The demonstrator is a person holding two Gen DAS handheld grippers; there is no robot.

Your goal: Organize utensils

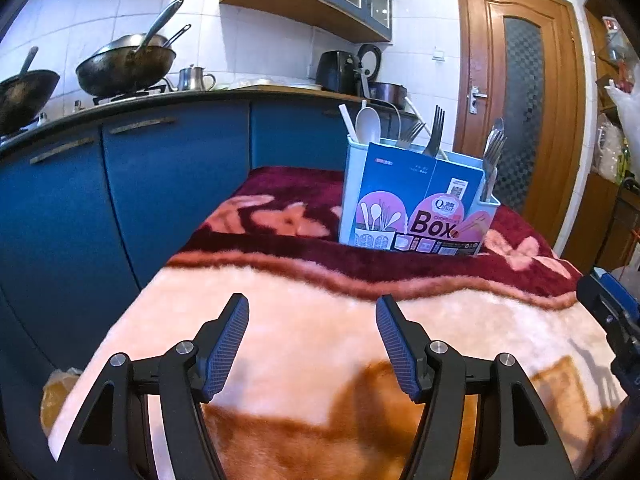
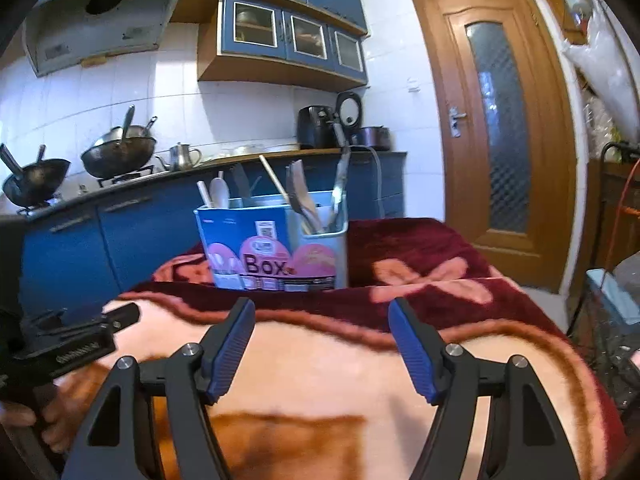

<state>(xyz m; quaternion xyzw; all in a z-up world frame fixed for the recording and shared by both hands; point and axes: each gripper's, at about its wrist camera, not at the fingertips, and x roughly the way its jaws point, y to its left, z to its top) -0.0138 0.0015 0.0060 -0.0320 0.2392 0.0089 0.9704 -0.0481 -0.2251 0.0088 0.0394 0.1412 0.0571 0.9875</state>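
Plush blanket point(image 1: 320, 340) in cream, orange and dark red covers the tabletop, and both grippers hang low over its near, cream part. The left gripper point(image 1: 312, 344) has its blue-padded fingers spread wide with nothing between them; the right gripper point(image 2: 322, 350) is likewise wide apart and holds nothing. In the right wrist view the left gripper's black body shows at the left edge, with the person's hand point(image 2: 52, 420) around its handle.

Further back, on the dark red part of the blanket, stands the pale blue utensil holder point(image 1: 350, 200), upright, with a blue and pink printed sleeve reading "Box" wrapped across its front. It is well apart from both grippers. Utensils already stand in it: a white spoon point(image 1: 368, 124) and a white stick at the left end, forks point(image 1: 436, 132) near the middle, and more metal cutlery point(image 1: 493, 152) in the compartment at the right end.

Behind the tabletop run blue cabinets point(image 1: 120, 200) with two woks point(image 1: 124, 66) on a stove, and a wooden door point(image 1: 516, 92) at the right
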